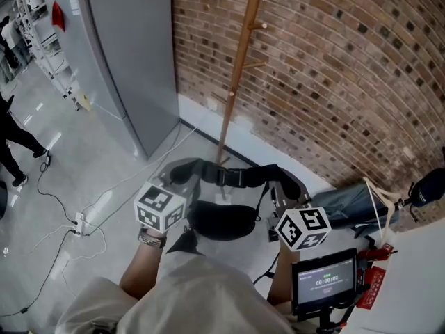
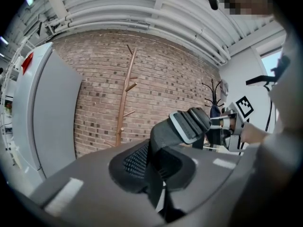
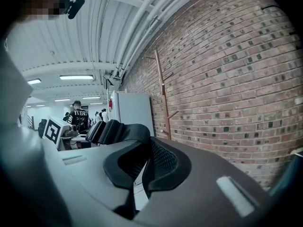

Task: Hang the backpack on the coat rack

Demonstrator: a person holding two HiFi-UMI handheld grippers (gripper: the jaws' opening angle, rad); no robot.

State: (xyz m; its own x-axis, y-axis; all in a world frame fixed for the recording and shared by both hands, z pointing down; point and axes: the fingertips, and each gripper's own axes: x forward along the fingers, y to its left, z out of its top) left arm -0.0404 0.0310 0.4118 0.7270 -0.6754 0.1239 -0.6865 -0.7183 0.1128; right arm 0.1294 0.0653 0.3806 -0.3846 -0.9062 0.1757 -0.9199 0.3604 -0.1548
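Left tongs [image 1: 179,179], right tongs [image 1: 286,190]: both clamped on strap [image 1: 233,175]. Backpack [image 1: 222,220] hangs under strap, just short of rack [image 1: 240,61]. Strap runs crosswise to upright rack; rack base roughly midway between tongs. Pegs [image 1: 259,26] well above strap; likely needs lift.

The head view's top edge cuts off the crown of the tall wooden coat rack [image 1: 240,61] at 12 o'clock. The lower part of the black fabric backpack [image 1: 221,220] is hidden behind the person's light shirt [image 1: 201,291]. The jaws of the left gripper [image 2: 154,171] cover the rack's foot. A dark-clothed bystander [image 1: 10,138] at 9 o'clock is cut by the edge. The digits on the small black monitor [image 1: 325,280] are too small to read.
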